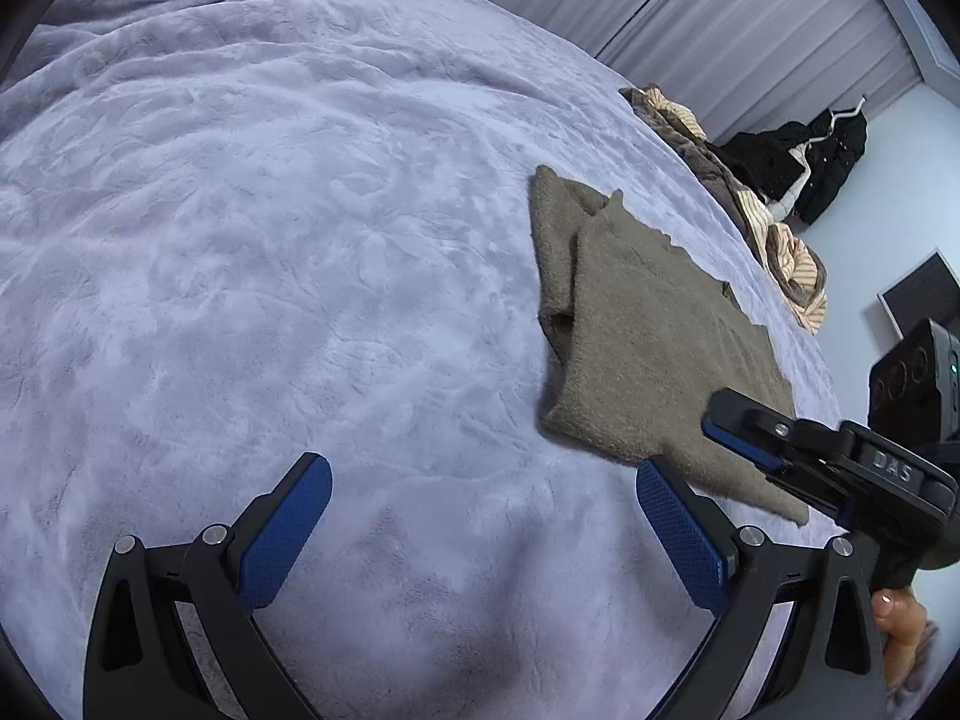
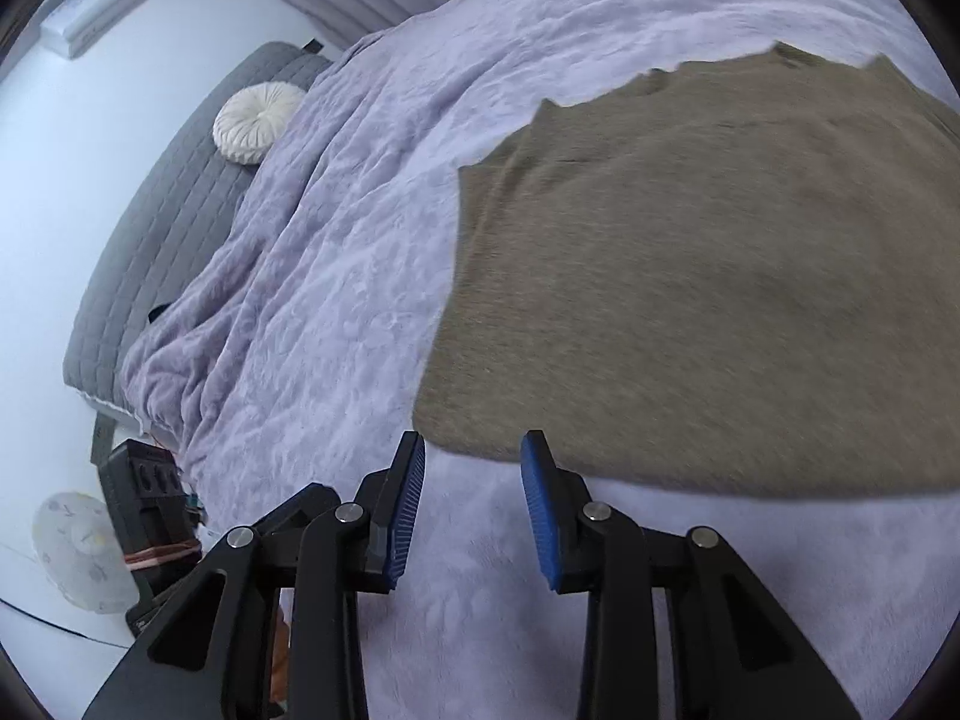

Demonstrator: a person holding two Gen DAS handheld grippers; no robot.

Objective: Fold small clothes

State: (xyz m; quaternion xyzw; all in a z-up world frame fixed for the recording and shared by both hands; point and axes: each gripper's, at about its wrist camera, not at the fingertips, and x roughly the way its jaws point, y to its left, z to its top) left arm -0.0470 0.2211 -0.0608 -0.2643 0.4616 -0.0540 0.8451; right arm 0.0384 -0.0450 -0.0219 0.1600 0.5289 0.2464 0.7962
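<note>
A folded grey-brown fuzzy garment [image 1: 648,336] lies flat on the lilac blanket [image 1: 270,240] near the bed's right edge. It fills the upper right of the right wrist view [image 2: 708,276]. My left gripper [image 1: 483,483] is wide open and empty, just above the blanket, its right finger near the garment's near edge. My right gripper [image 2: 474,450] is open and empty, its fingertips at the garment's near corner. It also shows in the left wrist view [image 1: 717,417] over the garment's near end.
A pile of brown and striped clothes [image 1: 768,228] lies along the bed's far edge, with black clothing [image 1: 804,162] behind. A round white cushion [image 2: 258,123] sits by the grey headboard [image 2: 174,228]. A black device [image 2: 150,498] stands left of the bed.
</note>
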